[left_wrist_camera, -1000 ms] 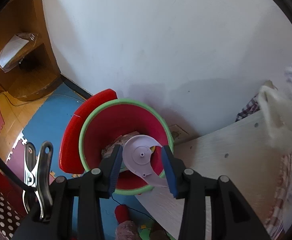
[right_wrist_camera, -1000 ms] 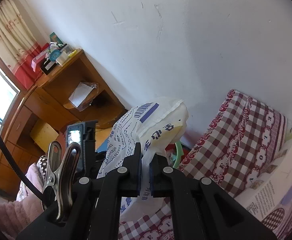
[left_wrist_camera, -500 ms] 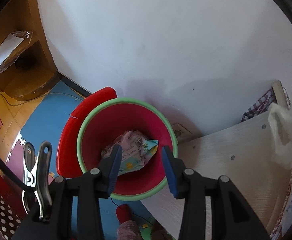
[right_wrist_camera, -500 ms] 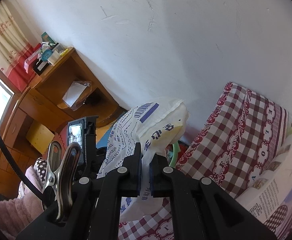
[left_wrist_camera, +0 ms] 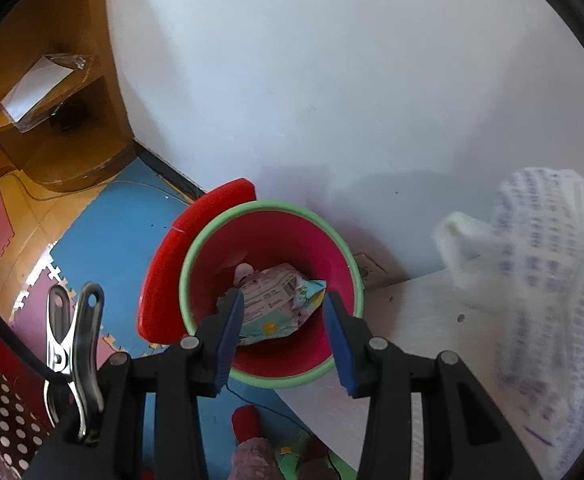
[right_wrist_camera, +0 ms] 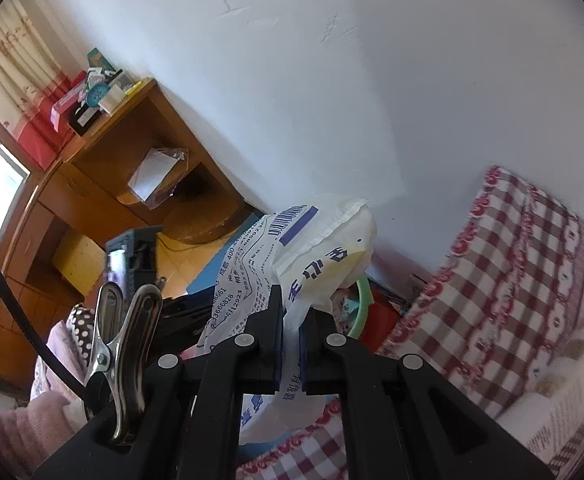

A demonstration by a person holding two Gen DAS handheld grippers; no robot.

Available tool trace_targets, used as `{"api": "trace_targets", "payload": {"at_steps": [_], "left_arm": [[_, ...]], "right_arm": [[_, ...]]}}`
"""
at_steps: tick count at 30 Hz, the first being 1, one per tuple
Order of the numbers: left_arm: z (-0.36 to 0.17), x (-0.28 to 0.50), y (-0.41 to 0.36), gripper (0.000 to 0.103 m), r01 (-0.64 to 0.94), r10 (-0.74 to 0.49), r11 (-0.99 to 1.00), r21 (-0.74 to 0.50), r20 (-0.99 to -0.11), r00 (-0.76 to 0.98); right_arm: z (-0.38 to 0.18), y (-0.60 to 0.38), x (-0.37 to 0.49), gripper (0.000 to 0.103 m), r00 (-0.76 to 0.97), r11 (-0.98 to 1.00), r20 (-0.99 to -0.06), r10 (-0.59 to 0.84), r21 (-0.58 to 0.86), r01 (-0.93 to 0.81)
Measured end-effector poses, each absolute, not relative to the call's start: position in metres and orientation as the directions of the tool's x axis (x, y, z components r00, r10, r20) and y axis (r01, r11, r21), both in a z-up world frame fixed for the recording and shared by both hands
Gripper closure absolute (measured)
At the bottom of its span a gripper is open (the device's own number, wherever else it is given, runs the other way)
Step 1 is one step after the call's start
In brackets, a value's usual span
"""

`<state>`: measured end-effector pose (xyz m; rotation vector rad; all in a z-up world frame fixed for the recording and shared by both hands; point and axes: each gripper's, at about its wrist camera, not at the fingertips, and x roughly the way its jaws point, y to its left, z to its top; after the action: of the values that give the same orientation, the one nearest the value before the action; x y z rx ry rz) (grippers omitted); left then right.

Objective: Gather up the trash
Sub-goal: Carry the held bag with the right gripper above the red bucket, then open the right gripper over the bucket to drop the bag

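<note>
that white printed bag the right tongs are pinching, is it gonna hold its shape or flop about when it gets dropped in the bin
Probably floppy: the white printed bag is creased thin film, bunched where the right tongs pinch it. It looks light, so it may drift instead of dropping straight into the red bin. Its smooth film might slip.

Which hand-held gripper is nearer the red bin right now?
Left. The left hand-held gripper hangs open right above the red bin; the right hand-held gripper, shut on a white printed bag, is off to the side.
</note>
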<state>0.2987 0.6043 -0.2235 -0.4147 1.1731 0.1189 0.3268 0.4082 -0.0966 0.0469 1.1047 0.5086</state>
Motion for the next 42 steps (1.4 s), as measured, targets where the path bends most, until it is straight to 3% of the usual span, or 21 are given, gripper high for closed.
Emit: {"api": "trace_targets", "payload": {"at_steps": [15,33,35,37,42], "left_arm": [[-0.19,0.263,0.634,0.06,-0.345,-0.094,0.904,-0.253,-0.904,0.417],[-0.192,0.249,0.651,0.06,-0.382,-0.095,0.885,-0.268,-0.905,0.415],[-0.192,0.247,0.651,0.06,-0.386,-0.093,0.883,-0.268,-0.905,0.415],[-0.192,0.247,0.653,0.06,-0.389,-0.094,0.881,-0.27,-0.904,0.417],[-0.193,0.246,0.653,0.06,-0.39,-0.092,0.88,-0.27,-0.903,0.419]], "right_arm": [[-0.132,0.46,0.345,0.096,0.293,0.875,-0.871,0.394,0.259,-0.408],[-0.18,0.501,0.369,0.096,0.215,0.879,-0.93,0.299,0.182,-0.44],[-0.183,0.501,0.371,0.091,0.21,0.884,-0.932,0.295,0.183,-0.43],[-0.187,0.5,0.374,0.078,0.203,0.889,-0.934,0.294,0.189,-0.417],[-0.188,0.499,0.376,0.072,0.207,0.898,-0.937,0.279,0.179,-0.402]]}}
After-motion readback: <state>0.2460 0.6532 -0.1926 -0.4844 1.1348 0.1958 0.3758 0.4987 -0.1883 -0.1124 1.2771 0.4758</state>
